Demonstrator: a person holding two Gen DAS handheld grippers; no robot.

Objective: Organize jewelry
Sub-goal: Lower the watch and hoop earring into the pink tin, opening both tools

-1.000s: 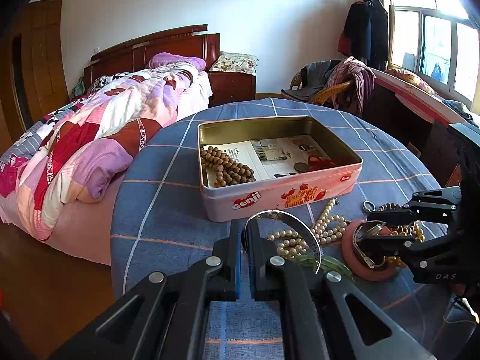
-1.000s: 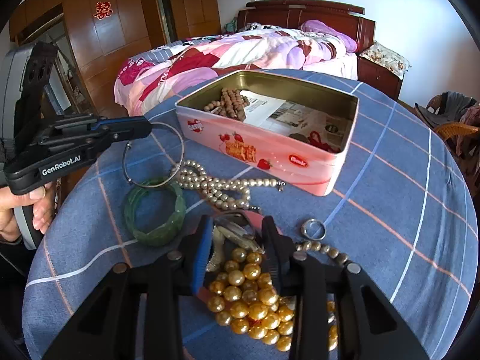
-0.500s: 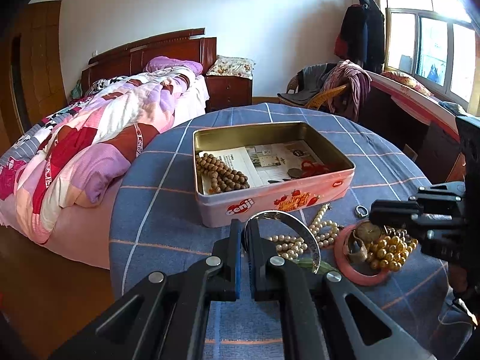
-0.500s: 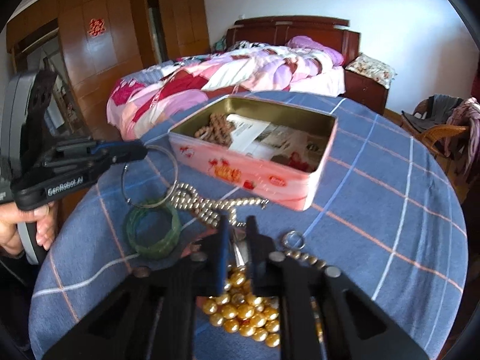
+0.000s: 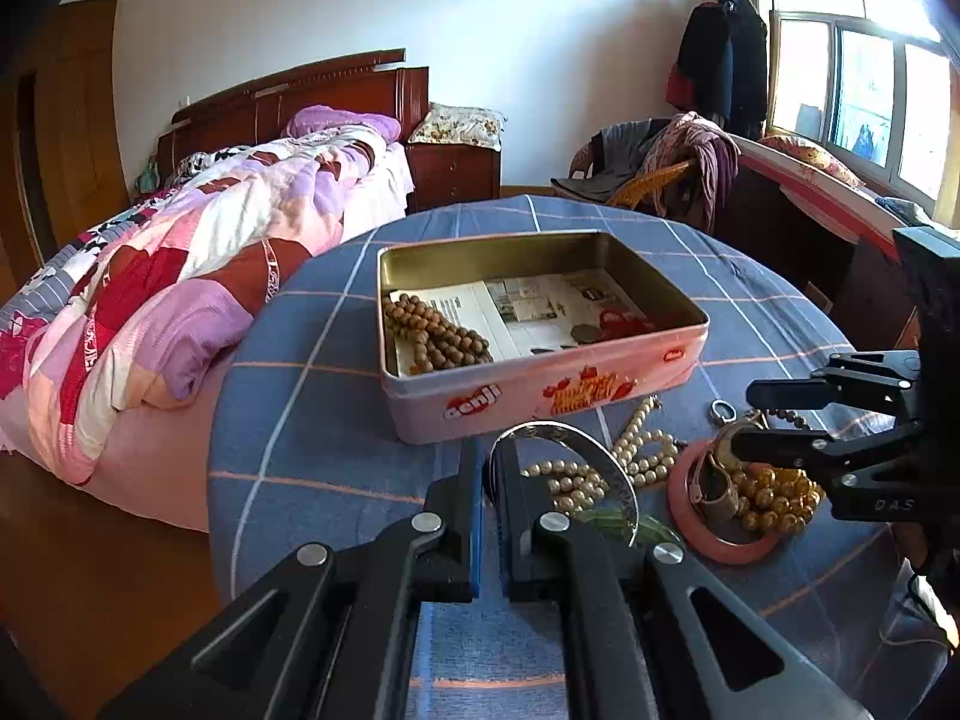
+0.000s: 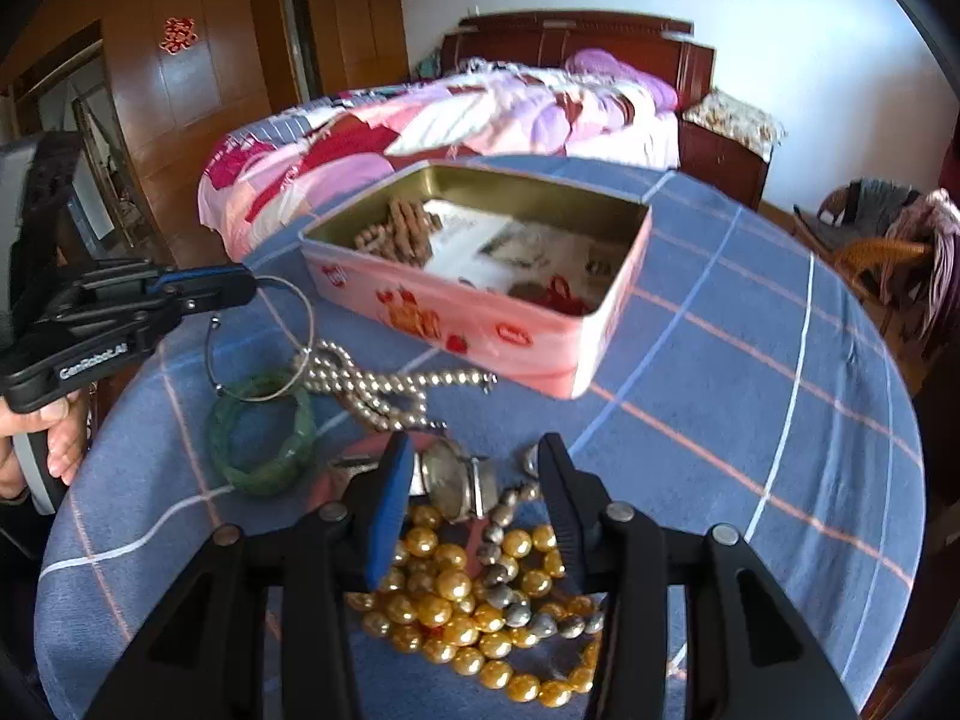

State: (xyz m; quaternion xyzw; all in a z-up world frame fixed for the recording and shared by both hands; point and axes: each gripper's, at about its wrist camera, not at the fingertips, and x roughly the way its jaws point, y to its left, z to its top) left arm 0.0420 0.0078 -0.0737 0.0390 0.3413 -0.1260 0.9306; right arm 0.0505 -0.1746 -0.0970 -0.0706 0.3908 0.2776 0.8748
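My left gripper (image 5: 491, 459) is shut on a thin silver bangle (image 5: 591, 450), held just in front of the pink tin (image 5: 540, 384); it also shows in the right wrist view (image 6: 240, 285) with the silver bangle (image 6: 303, 330). The tin (image 6: 480, 318) holds brown wooden beads (image 5: 432, 339) and a red item on paper. My right gripper (image 6: 474, 462) is open over a wristwatch (image 6: 459, 480) and gold beads (image 6: 474, 606) on a pink bangle (image 5: 720, 540). A pearl necklace (image 6: 372, 384) and a green bangle (image 6: 264, 432) lie on the cloth.
The round table has a blue checked cloth (image 6: 750, 390). A small ring (image 5: 723, 411) lies by the tin. A bed with a pink quilt (image 5: 180, 300) stands to the left, and a chair with clothes (image 5: 666, 162) behind.
My right gripper was shut near the watch half a second ago and has now opened wide. Both grippers have risen slightly. The left still holds the silver bangle.
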